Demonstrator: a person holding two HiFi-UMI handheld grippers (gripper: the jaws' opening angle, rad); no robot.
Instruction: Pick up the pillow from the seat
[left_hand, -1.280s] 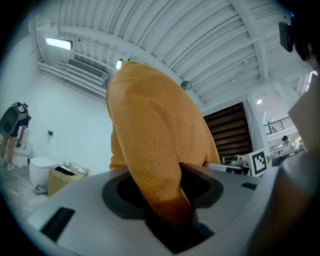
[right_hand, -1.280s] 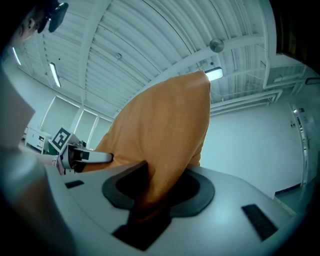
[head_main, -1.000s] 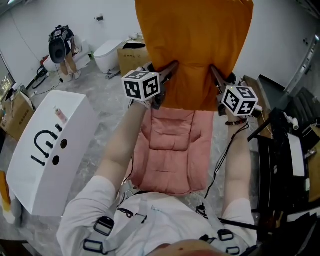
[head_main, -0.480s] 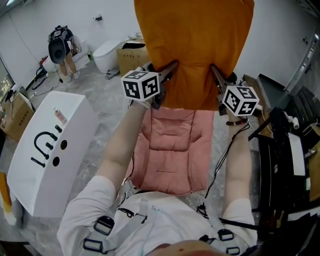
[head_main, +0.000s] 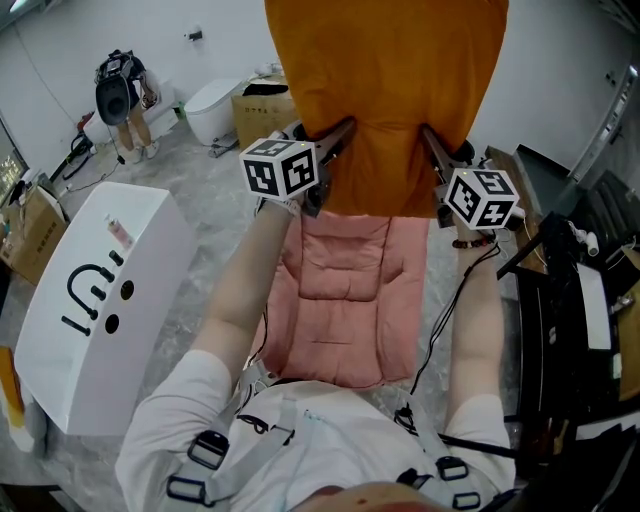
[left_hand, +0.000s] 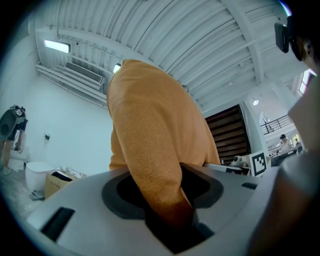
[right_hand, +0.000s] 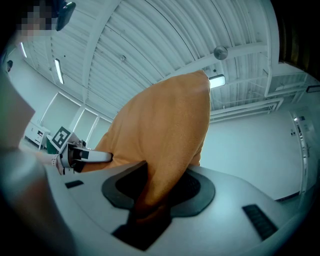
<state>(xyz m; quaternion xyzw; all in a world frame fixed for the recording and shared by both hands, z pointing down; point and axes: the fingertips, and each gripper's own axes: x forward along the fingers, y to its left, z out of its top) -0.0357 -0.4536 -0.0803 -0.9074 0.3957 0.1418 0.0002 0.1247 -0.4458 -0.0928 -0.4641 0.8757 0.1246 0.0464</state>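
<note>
An orange pillow (head_main: 385, 90) hangs in the air in front of me, above the pink padded seat (head_main: 345, 300). My left gripper (head_main: 340, 130) is shut on its lower left edge, my right gripper (head_main: 430, 135) on its lower right edge. In the left gripper view the orange pillow (left_hand: 150, 145) rises out of the jaws, pinched between them. The right gripper view shows the pillow (right_hand: 165, 135) clamped the same way, with the other gripper (right_hand: 75, 152) beyond it at the left. The pillow hides the seat's back.
A white rounded box (head_main: 95, 300) with black marks stands at my left. Black equipment (head_main: 575, 320) and cables crowd the right side. A white toilet (head_main: 215, 105), a cardboard box (head_main: 262, 110) and a person (head_main: 125, 95) are at the far left.
</note>
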